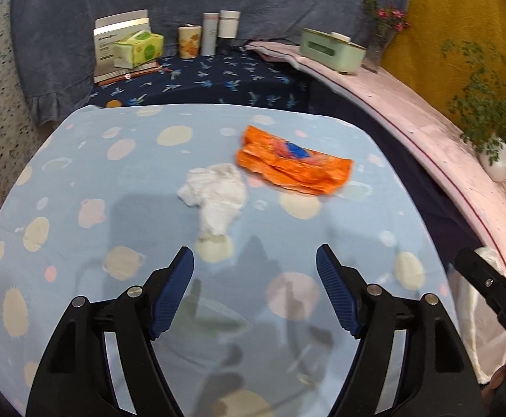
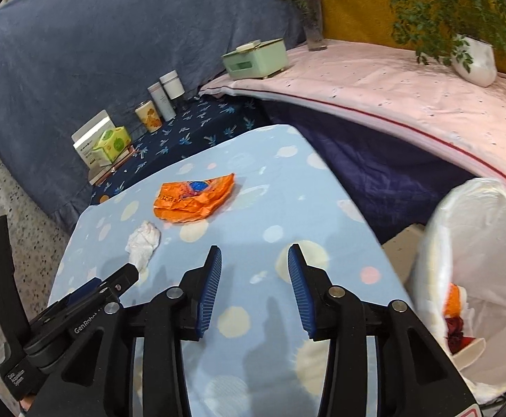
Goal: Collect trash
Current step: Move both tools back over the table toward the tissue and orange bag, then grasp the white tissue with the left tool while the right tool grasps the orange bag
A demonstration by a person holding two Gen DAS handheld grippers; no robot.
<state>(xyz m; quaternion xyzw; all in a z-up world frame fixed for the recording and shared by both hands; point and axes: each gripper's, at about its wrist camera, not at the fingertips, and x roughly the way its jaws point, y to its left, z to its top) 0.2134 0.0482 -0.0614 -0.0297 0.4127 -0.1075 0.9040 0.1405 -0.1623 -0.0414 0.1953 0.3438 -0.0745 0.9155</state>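
Blue ribbed fingers (image 1: 176,288) of the left gripper (image 1: 254,260) stand wide apart over the table, holding nothing; the right gripper (image 2: 254,260) has its ribbed blue pads (image 2: 209,288) parted more narrowly, also empty.

Only the right wrist view shows the trash bin (image 2: 475,278), lined with thin, crinkled white plastic, standing off the table's right edge with orange and dark red scraps at its bottom. The left view catches just a sliver of that liner (image 1: 475,319) behind the other gripper's black arm.

Both views show the table (image 1: 61,208), covered in smooth pale blue cloth printed with cream and pink spots. On it, ahead of the fingers, lies a flattened, creased orange wrapper (image 1: 294,165) with a blue mark. Just beside its left end sits a crumpled white tissue (image 1: 216,198), soft and lumpy, nearly touching it.
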